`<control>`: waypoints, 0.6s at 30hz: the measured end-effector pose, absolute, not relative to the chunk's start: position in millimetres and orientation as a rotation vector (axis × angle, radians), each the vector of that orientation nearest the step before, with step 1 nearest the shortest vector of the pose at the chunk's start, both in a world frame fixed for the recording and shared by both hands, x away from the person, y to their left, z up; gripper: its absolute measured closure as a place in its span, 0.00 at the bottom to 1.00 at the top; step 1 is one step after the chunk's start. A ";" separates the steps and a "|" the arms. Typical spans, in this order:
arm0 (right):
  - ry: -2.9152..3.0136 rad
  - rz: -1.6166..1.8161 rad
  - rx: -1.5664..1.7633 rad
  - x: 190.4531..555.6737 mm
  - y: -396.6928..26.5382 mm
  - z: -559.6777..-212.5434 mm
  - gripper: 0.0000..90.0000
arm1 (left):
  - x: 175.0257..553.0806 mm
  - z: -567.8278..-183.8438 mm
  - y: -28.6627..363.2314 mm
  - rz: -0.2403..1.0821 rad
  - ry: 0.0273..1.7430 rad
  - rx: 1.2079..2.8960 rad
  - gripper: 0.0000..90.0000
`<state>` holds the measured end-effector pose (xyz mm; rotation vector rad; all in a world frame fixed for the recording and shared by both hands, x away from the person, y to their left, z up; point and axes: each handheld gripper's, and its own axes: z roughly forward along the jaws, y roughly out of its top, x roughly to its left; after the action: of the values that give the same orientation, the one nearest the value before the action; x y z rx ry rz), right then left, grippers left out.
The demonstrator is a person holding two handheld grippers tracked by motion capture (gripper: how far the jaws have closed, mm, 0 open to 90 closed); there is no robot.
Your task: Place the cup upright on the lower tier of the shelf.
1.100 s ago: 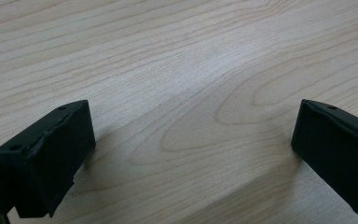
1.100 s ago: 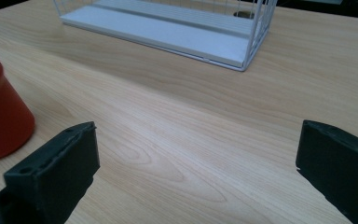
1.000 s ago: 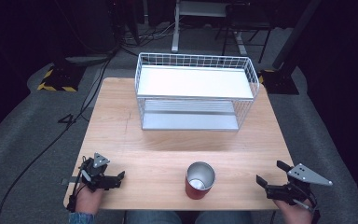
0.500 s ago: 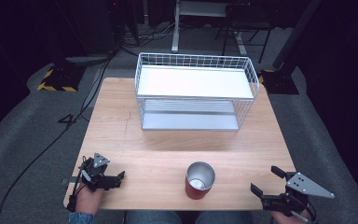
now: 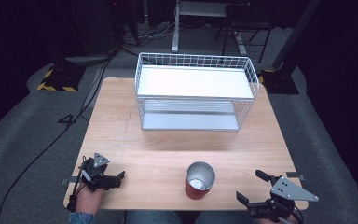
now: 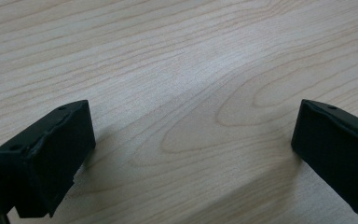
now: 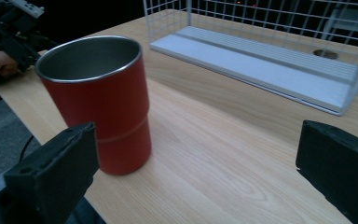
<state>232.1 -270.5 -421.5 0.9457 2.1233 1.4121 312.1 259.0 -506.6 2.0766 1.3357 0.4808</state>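
- Nearest the person, the right gripper (image 5: 256, 189) sits at the table's front edge with its jaws spread wide and nothing between them — it touches no object that I can see.
- Just ahead of that gripper and off to its left stands the red cup (image 7: 99, 100), upright, steel-lined, apparently empty, well clear of both jaws; from above, the cup (image 5: 199, 180) is near the front edge, between the two grippers and closer to the right one.
- Judging by that, the work has barely started: the cup is not yet grasped, and closing in, gripping and carrying it are all left to do.
- Farther across from the right gripper, at the opposite front corner, the left gripper (image 5: 119, 176) rests low over the wooden table (image 6: 177, 70), jaws also wide apart with only bare wood grain between them — it holds nothing.
- Well beyond the cup, at the far side of the table, stands the white wire basket (image 5: 196, 61) with its shelf; it looks empty, and it may be where the cup goes, though that is only my guess.
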 end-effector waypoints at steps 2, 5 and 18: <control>2.136 1.421 0.932 232.3 -264.1 -421.7 0.00 | 312.1 -506.6 259.0 0.481 1.335 2.076 0.00; 2.153 1.423 0.908 231.1 -253.3 -421.2 0.00 | 312.1 -506.6 259.0 0.481 1.335 2.077 0.00; 2.220 1.435 0.824 230.7 -211.6 -422.6 0.00 | 312.8 -506.5 259.0 0.482 1.333 2.080 0.00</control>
<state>230.7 -211.6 -422.6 0.8237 2.2199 1.4346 312.8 259.0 -506.5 2.0797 1.3331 0.4824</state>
